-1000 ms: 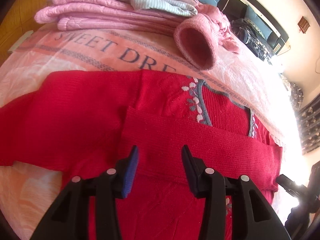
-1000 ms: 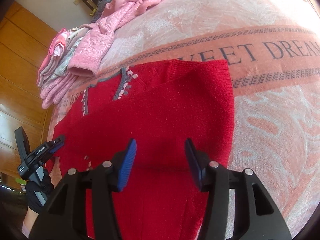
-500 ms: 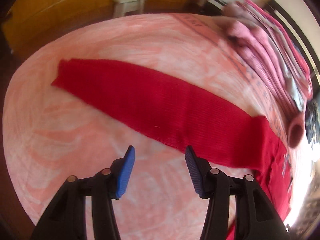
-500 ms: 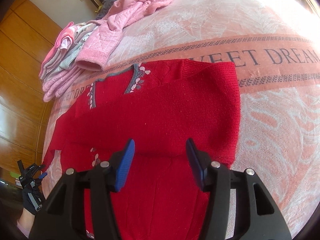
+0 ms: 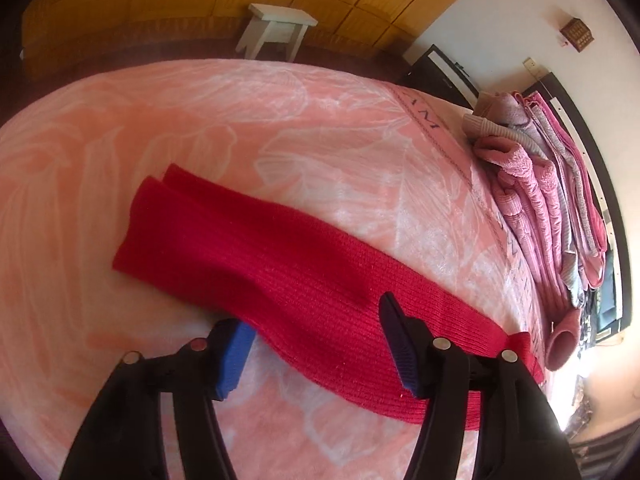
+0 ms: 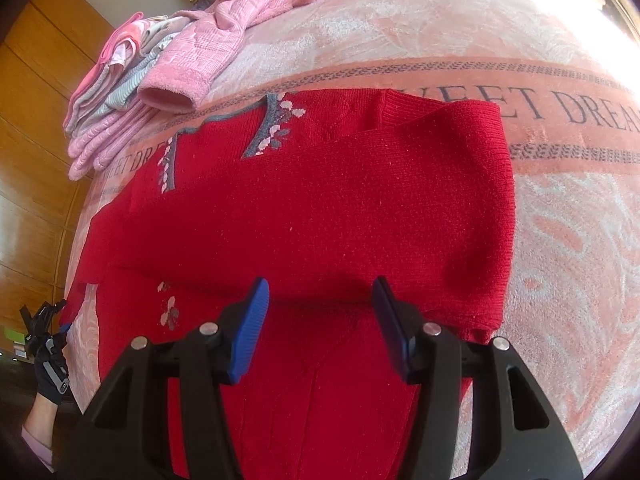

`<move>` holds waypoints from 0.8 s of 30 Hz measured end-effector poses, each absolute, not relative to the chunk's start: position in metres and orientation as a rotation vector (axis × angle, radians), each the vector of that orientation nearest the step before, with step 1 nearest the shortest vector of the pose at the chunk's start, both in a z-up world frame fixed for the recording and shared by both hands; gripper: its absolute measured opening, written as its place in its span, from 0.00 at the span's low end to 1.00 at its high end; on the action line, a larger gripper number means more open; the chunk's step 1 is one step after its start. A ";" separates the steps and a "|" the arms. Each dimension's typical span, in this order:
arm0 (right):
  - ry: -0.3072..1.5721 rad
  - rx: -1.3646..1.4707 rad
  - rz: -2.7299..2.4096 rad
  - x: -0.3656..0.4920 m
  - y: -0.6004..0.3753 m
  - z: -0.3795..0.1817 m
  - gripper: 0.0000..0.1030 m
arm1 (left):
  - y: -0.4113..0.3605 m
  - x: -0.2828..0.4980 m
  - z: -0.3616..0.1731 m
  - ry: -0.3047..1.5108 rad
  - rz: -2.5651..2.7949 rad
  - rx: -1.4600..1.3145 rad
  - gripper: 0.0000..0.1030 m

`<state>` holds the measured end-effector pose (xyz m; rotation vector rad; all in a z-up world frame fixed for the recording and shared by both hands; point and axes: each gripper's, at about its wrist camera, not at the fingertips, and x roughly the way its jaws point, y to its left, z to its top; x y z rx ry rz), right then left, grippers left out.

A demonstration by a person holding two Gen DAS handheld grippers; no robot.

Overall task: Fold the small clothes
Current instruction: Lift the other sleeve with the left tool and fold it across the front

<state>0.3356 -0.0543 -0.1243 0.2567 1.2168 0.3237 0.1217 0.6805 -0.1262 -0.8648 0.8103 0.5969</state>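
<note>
Since half a second ago, the left gripper (image 5: 316, 344) has closed in on the outstretched sleeve (image 5: 256, 256) of the red sweater (image 6: 320, 208), fingers open and straddling its near edge, positioned to pinch it for folding inward. The right gripper (image 6: 320, 324), fingers open and empty, hovers over the sleeve already folded across the body. The sweater lies flat on the bed (image 5: 280, 128); folded pink clothes (image 5: 540, 192) sit at 2 o'clock.
</note>
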 end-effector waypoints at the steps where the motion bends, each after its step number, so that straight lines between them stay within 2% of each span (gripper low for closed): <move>1: 1.218 0.256 0.322 0.336 -0.054 -0.125 0.52 | 0.680 0.124 -0.124 0.802 0.589 -0.845 0.55; 2: 1.218 0.254 0.320 0.336 -0.054 -0.126 0.52 | 0.681 0.125 -0.123 0.790 0.576 -0.833 0.49; 3: 1.218 0.253 0.319 0.336 -0.054 -0.126 0.52 | 0.683 0.128 -0.123 0.781 0.559 -0.830 0.38; 4: 1.218 0.253 0.319 0.336 -0.054 -0.126 0.52 | 0.685 0.129 -0.122 0.773 0.546 -0.830 0.31; 7: 1.216 0.254 0.318 0.336 -0.054 -0.125 0.52 | 0.685 0.128 -0.117 0.728 0.522 -0.827 0.18; 9: 1.215 0.252 0.318 0.336 -0.055 -0.124 0.52 | 0.681 0.131 -0.112 0.709 0.513 -0.809 0.14; 16: 1.210 0.258 0.308 0.333 -0.063 -0.122 0.52 | 0.623 0.172 -0.076 0.665 0.401 -0.638 0.12; 24: 1.215 0.268 0.294 0.330 -0.077 -0.123 0.53 | 0.505 0.230 -0.054 0.673 0.191 -0.575 0.12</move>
